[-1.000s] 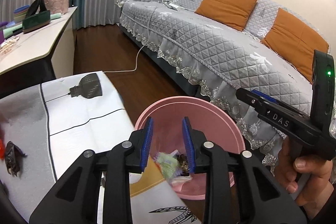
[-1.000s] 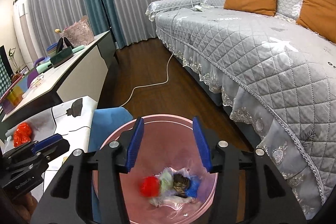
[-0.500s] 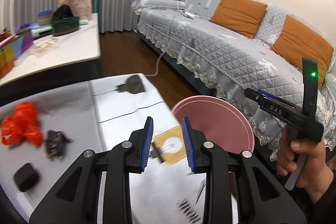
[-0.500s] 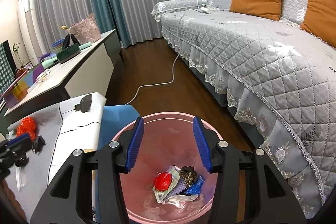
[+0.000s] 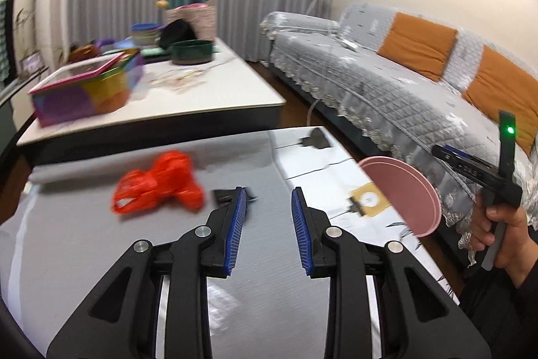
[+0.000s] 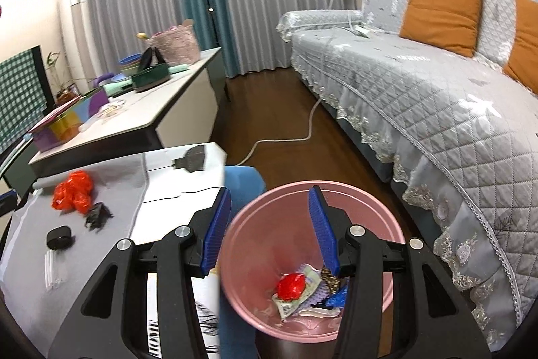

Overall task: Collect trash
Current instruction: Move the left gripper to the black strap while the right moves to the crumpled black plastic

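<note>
A pink bin (image 6: 366, 214) stands beside the low table and holds several pieces of trash, among them a red wrapper (image 6: 292, 286). My right gripper (image 6: 270, 224) hangs open and empty above the bin. The bin also shows in the left wrist view (image 5: 403, 190). My left gripper (image 5: 268, 221) is open and empty over the grey table top (image 5: 84, 244). A crumpled red plastic bag (image 5: 158, 184) and a small dark wrapper (image 5: 223, 194) lie ahead of it. In the right wrist view the bag (image 6: 72, 190), the dark wrapper (image 6: 97, 216) and a black cap (image 6: 60, 238) lie on the table.
A grey sofa (image 6: 420, 96) with orange cushions runs along the right. A white side table (image 5: 168, 90) behind holds a colourful box, bowls and a basket. A white cable (image 6: 302, 130) lies on the wood floor. A blue cushion (image 6: 242, 180) sits between table and bin.
My left gripper has swung left from over the bin to over the table, bringing the red bag and dark wrapper into view. My right gripper has stayed above the bin.
</note>
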A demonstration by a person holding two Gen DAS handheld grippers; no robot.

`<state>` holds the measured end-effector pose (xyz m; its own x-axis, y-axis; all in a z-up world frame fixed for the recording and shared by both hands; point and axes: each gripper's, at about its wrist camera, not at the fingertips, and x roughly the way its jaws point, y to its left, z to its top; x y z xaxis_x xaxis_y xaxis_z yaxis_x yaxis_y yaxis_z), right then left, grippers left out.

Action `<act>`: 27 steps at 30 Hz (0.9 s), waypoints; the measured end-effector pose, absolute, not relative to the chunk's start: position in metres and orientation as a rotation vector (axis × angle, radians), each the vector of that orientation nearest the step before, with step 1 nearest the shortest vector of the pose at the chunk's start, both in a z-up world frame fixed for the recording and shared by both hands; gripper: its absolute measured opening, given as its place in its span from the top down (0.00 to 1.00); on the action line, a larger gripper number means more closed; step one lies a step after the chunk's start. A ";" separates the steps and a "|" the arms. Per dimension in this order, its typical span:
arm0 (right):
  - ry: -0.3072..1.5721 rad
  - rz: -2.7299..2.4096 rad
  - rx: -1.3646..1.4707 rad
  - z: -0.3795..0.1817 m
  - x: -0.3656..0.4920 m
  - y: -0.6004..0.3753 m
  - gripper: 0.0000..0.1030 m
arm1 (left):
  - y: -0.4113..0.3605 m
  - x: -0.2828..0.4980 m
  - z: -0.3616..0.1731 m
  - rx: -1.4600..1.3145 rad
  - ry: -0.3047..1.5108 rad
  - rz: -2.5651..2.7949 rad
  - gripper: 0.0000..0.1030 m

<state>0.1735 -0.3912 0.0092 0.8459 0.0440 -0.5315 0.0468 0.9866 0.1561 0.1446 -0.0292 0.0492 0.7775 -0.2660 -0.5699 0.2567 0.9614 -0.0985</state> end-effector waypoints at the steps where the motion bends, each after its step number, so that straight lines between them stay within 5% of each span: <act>1: 0.562 0.005 0.161 0.010 0.173 -0.387 0.52 | -0.020 0.143 0.049 -0.021 0.617 -0.271 0.72; 6: 0.551 0.051 0.130 0.014 0.170 -0.362 0.53 | 0.025 0.139 0.032 -0.065 0.623 -0.208 0.72; 13: 0.566 0.139 0.075 0.011 0.171 -0.325 0.68 | 0.059 0.149 -0.015 -0.146 0.723 -0.155 0.72; 27: 0.643 0.283 0.171 -0.009 0.205 -0.241 0.68 | 0.065 0.174 -0.047 -0.203 0.809 -0.183 0.62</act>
<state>0.2052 -0.2408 -0.0093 0.7637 0.3117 -0.5653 -0.2061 0.9476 0.2440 0.1737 0.0650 -0.0473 0.6767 -0.2390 -0.6964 0.0849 0.9649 -0.2486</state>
